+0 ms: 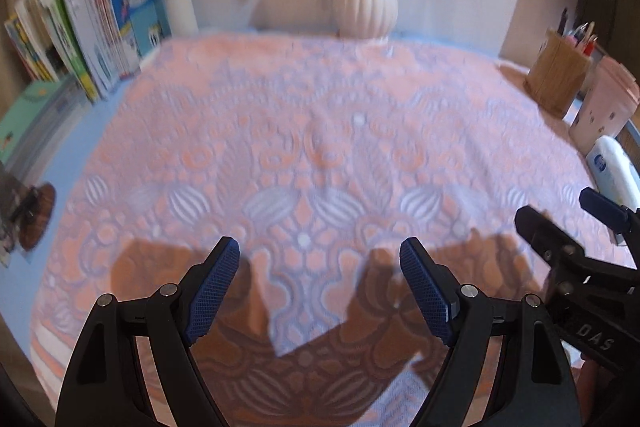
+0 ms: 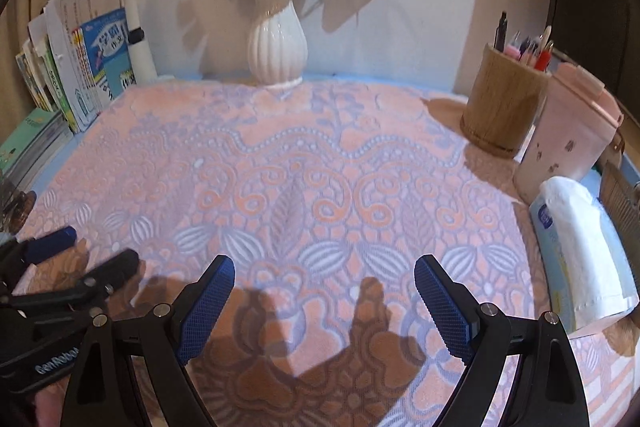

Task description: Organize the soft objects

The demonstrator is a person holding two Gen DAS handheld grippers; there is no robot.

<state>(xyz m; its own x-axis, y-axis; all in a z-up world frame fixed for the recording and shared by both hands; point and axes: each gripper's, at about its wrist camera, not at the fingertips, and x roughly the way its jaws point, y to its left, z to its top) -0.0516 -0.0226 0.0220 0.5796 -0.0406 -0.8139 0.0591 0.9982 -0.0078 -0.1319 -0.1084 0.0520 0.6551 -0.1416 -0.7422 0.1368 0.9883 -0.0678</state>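
Writing you can read: "DAS" on your right hand-held gripper (image 2: 325, 301), "GenRobot" on your left hand-held gripper (image 1: 320, 287). Both hover spread, empty, above the patterned towel (image 2: 288, 163) flat across the table (image 1: 24, 267).

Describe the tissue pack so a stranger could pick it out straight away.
Start at the large pink and lilac patterned towel spread over the desk, then go to its right edge, where a wooden pen holder and a pink lidded cup stand. The tissue pack lies nearest of the three. It alone is soft, white and lying flat, with a blue round label on its end.
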